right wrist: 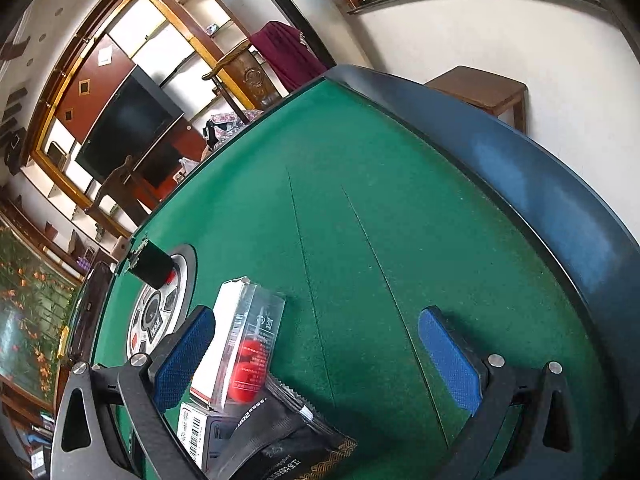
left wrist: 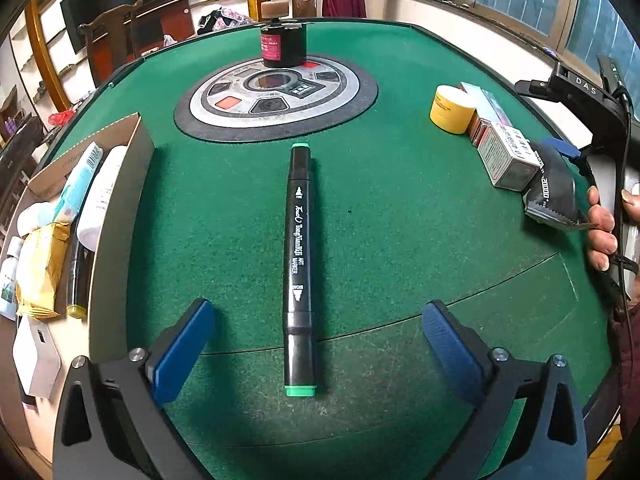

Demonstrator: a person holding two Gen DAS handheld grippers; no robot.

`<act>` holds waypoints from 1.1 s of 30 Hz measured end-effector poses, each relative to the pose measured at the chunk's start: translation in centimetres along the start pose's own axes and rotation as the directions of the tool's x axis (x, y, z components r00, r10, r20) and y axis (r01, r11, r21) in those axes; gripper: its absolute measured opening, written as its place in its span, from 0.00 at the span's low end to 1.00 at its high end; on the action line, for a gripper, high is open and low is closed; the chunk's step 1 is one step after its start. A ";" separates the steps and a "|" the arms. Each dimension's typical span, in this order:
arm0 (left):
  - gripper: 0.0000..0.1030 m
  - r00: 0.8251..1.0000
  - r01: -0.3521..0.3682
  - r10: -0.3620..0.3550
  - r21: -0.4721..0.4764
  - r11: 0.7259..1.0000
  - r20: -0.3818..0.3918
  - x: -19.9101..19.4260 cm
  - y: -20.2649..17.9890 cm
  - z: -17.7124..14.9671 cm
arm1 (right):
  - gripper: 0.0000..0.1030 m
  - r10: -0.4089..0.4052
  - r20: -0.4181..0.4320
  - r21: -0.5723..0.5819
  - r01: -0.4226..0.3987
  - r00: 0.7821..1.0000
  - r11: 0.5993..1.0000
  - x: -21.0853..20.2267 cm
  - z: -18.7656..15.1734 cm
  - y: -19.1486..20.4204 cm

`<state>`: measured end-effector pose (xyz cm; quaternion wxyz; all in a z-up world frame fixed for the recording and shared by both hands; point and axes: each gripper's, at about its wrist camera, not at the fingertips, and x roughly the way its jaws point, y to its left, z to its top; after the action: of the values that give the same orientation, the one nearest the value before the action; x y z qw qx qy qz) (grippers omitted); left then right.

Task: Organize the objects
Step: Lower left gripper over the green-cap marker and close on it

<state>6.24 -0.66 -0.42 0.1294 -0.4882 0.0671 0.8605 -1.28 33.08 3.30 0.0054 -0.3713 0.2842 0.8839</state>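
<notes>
Marker [left wrist: 299,268] lies lengthwise between the spread left tongs [left wrist: 318,350], untouched; right tongs [right wrist: 316,356], also spread, sit farther off.

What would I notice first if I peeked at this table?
Probably the black marker with green ends, lying on the green table between the left gripper's open blue fingers. Next, the cardboard box of bottles at the left edge, and the yellow jar far right.

Black-framed left tool [left wrist: 318,354] and right tool [right wrist: 318,360], blue ribbed pads, silver screws.
</notes>
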 end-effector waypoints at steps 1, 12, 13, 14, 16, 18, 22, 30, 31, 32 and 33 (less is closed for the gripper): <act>1.00 1.000 0.000 0.000 0.000 1.000 0.000 0.0 0.0 0.0 | 1.00 -0.002 -0.001 -0.001 0.002 1.000 1.000 0.0 0.0 0.0; 1.00 1.000 -0.004 0.004 -0.002 1.000 -0.002 0.0 -0.1 0.1 | 1.00 0.092 0.058 0.130 -0.098 0.994 0.987 -0.6 0.3 -2.0; 1.00 1.000 -0.005 0.005 -0.002 1.000 -0.001 0.0 -0.1 0.1 | 1.00 0.107 0.064 0.149 -0.116 0.992 0.982 -0.7 0.5 -2.3; 1.00 1.000 -0.005 0.005 -0.003 1.000 -0.002 0.1 -0.1 0.2 | 1.00 0.105 0.044 0.138 -0.110 0.993 0.984 -0.5 0.6 -2.1; 1.00 1.000 -0.003 0.003 -0.003 1.000 -0.002 0.1 -0.1 0.2 | 1.00 0.121 0.023 0.116 -0.123 0.992 0.986 -0.2 0.7 -1.7; 1.00 1.000 -0.004 0.004 -0.003 1.000 -0.002 0.1 -0.2 0.2 | 1.00 0.109 0.004 0.081 -0.109 0.994 0.991 0.0 0.6 -1.1; 1.00 1.000 0.010 -0.010 -0.008 1.000 0.001 0.0 0.0 0.2 | 1.00 0.079 -0.003 0.041 -0.079 0.997 0.996 0.2 0.5 -0.5; 0.37 1.000 0.002 -0.002 0.016 1.000 0.006 -0.7 -0.2 0.7 | 1.00 0.099 0.010 0.060 -0.099 0.995 0.993 0.4 0.8 -0.9; 0.29 1.000 -0.002 0.002 0.012 1.000 0.003 -0.7 -0.1 1.0 | 1.00 0.093 0.006 0.051 -0.093 0.996 0.994 0.4 0.8 -0.8; 0.23 1.000 -0.008 0.008 0.006 1.000 -0.003 -0.5 0.0 1.3 | 1.00 0.085 0.003 0.042 -0.085 0.996 0.996 0.4 0.7 -0.6; 0.18 1.000 -0.009 0.009 0.004 1.000 -0.003 -0.4 0.1 1.5 | 1.00 0.078 0.001 0.034 -0.078 0.997 0.996 0.5 0.7 -0.4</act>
<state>5.18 -0.51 0.70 0.1263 -0.4889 0.0712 0.8602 -1.99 33.66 3.16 -0.0227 -0.3599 0.3133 0.8785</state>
